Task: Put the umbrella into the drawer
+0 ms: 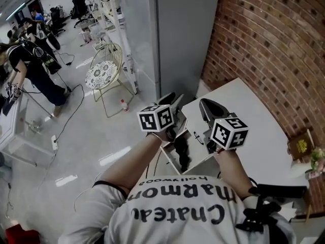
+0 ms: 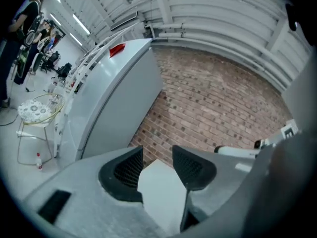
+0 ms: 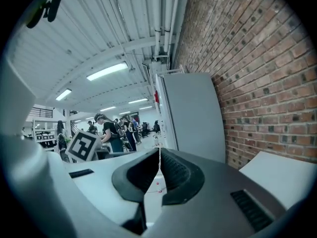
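The left gripper (image 2: 157,156) holds its jaws spread about halfway, with nothing between them. Only a corner of the white tabletop (image 2: 161,192) shows through the gap. The right gripper (image 3: 159,157) has its jaws pressed together and is empty. Both are raised above the umbrella (image 1: 182,150) and are clear of it. The dark, folded umbrella lies in the open drawer (image 1: 170,156) below the 2 grippers. Its long axis runs from under the left gripper toward the person.

Umbrella (image 1: 182,150) lies in the open drawer (image 1: 199,159) below me; table (image 1: 244,111) meets the wall (image 1: 264,44) at right, chair (image 1: 104,72) stands left.
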Demonstrator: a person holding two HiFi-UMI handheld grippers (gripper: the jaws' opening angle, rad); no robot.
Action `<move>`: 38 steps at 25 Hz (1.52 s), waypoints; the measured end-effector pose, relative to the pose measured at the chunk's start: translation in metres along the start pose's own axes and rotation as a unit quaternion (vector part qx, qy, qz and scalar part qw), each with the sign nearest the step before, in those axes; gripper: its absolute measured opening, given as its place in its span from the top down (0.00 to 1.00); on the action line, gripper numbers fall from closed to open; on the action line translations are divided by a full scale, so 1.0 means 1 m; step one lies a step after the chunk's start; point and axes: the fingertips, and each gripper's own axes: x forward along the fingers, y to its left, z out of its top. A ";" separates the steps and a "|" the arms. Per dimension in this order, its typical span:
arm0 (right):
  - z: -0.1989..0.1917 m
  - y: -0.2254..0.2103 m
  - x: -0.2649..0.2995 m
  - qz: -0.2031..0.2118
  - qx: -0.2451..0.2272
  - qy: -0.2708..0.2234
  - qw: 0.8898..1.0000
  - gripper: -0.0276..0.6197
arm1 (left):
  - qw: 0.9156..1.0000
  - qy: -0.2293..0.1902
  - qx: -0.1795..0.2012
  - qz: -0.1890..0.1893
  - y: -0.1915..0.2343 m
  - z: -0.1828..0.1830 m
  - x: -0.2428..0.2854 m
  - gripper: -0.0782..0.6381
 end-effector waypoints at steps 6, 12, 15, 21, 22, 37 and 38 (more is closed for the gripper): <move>0.038 -0.003 -0.012 -0.007 -0.044 -0.025 0.999 0.93 | 0.991 -0.079 0.078 -0.075 -0.055 0.102 -0.020 0.69; 0.050 -0.012 -0.023 -0.025 -0.044 -0.042 0.998 0.93 | 0.974 -0.130 0.131 -0.129 -0.100 0.134 -0.050 0.75; 0.051 -0.011 -0.028 -0.026 -0.037 -0.049 0.998 0.93 | 0.971 -0.118 0.148 -0.144 -0.114 0.117 -0.059 0.77; 0.032 -0.009 -0.025 -0.029 -0.033 -0.032 0.999 0.93 | 0.975 -0.078 0.151 -0.143 -0.116 0.070 -0.066 0.85; 0.025 -0.007 -0.025 -0.030 -0.031 -0.026 0.999 0.93 | 0.977 -0.061 0.149 -0.141 -0.112 0.060 -0.066 0.86; -0.030 0.001 -0.039 -0.067 0.042 -0.021 0.997 0.93 | 0.988 -0.009 0.112 -0.103 -0.069 0.004 -0.097 0.87; -0.033 0.003 -0.040 -0.071 0.025 -0.015 0.997 0.93 | 0.989 -0.011 0.112 -0.093 -0.065 0.005 -0.099 0.87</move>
